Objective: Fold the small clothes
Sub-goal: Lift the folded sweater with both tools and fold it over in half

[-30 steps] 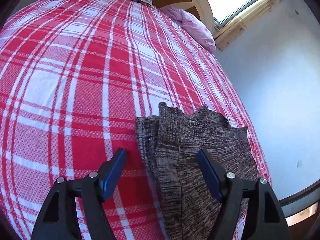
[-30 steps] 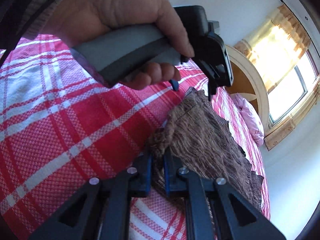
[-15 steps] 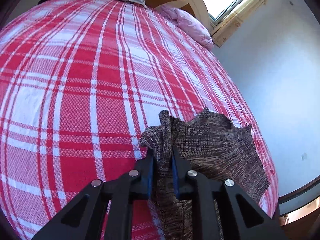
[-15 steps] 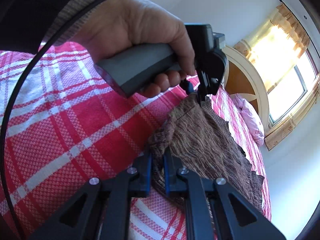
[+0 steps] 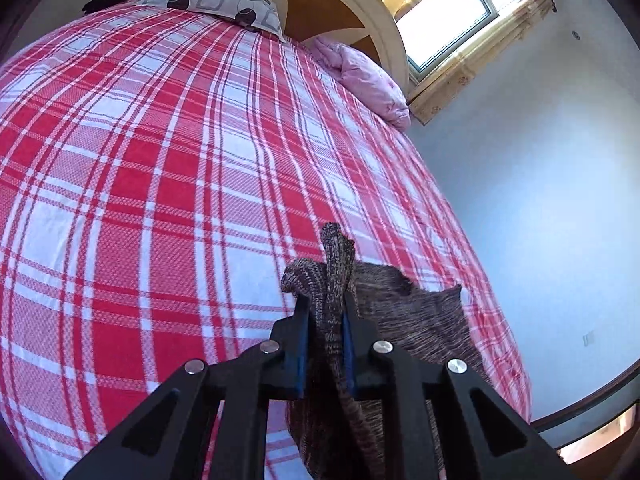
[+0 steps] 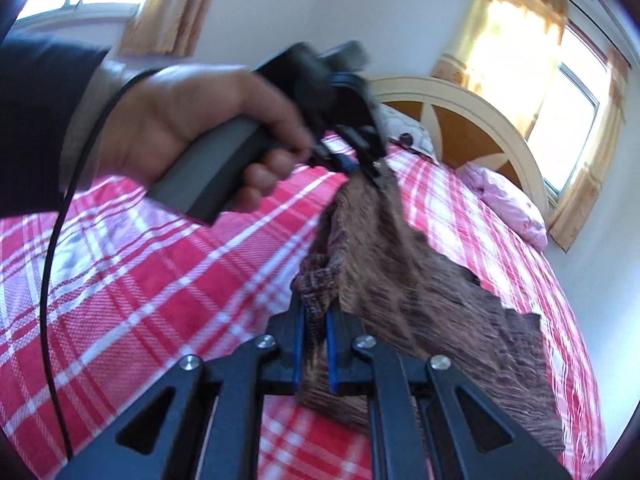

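A brown knit garment [image 5: 416, 320] lies partly on a red and white plaid bed. My left gripper [image 5: 325, 320] is shut on one edge of it, with a bunch of knit sticking up between the pads. My right gripper [image 6: 316, 324] is shut on another edge of the same garment [image 6: 420, 280]. In the right wrist view the left gripper [image 6: 360, 156], held in a hand, lifts the far edge above the bed, so the cloth hangs stretched between the two grippers. That view is blurred by motion.
The plaid bed cover [image 5: 160, 184] fills most of both views. A patterned pillow [image 5: 216, 0] and a pink pillow [image 5: 360, 80] lie by the wooden headboard [image 6: 472, 120]. A white wall runs along the bed's right side. A black cable [image 6: 52, 240] hangs from the left hand.
My left gripper shut on the garment edge and then rose with it. The right gripper stayed shut on its edge and lifted too; the cloth now hangs off the bed between them.
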Tool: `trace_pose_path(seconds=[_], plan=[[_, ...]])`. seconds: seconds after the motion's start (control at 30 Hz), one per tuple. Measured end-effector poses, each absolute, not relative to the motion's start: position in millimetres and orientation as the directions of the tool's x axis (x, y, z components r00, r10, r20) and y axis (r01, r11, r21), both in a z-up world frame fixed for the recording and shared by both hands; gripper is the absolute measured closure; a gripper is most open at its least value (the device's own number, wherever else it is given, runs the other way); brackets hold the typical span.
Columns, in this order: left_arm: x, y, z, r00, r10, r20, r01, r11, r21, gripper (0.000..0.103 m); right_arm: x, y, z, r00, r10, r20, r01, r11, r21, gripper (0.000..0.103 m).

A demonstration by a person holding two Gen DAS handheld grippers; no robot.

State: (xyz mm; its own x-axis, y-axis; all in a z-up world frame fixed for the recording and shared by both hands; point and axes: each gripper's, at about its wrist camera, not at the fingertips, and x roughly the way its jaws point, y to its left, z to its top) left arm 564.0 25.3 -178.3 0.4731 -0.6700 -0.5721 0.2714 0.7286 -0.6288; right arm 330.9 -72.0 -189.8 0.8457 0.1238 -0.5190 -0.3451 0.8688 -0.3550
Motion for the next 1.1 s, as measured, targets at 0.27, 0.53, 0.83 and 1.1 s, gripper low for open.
trace_pose_path(seconds=[0.27,0.53,0.83,1.1], plan=[[562.7,-17.9,-160.4,0.466,-0.718,-0.518,0.32,0.682,-0.658,0.09,338.4,-138.6,-177.5,0.843,0.105,-0.528,-0.249,0.946,-0.209,0.092],[565.1,-80.4,-147.9,0.427,-0.746,-0.512,0.365,0.66,-0.657,0.09,340.0,-226.5,-164.3,0.83,0.129,-0.542,-0.132,0.991,0.035,0.093],[569.7,-144.9,-150.2,0.386,-0.754,-0.532,0.373,0.655,-0.657,0.09,326.8,-286.6,-168.8,0.825,0.092,-0.557,-0.017,0.99,0.14,0.096],[566.4,-203.6,-153.2,0.339,-0.747,-0.572,0.42,0.665,-0.618,0.09,315.2,-336.2,-185.0,0.801,0.069,-0.595,0.097,0.965,0.243,0.096]])
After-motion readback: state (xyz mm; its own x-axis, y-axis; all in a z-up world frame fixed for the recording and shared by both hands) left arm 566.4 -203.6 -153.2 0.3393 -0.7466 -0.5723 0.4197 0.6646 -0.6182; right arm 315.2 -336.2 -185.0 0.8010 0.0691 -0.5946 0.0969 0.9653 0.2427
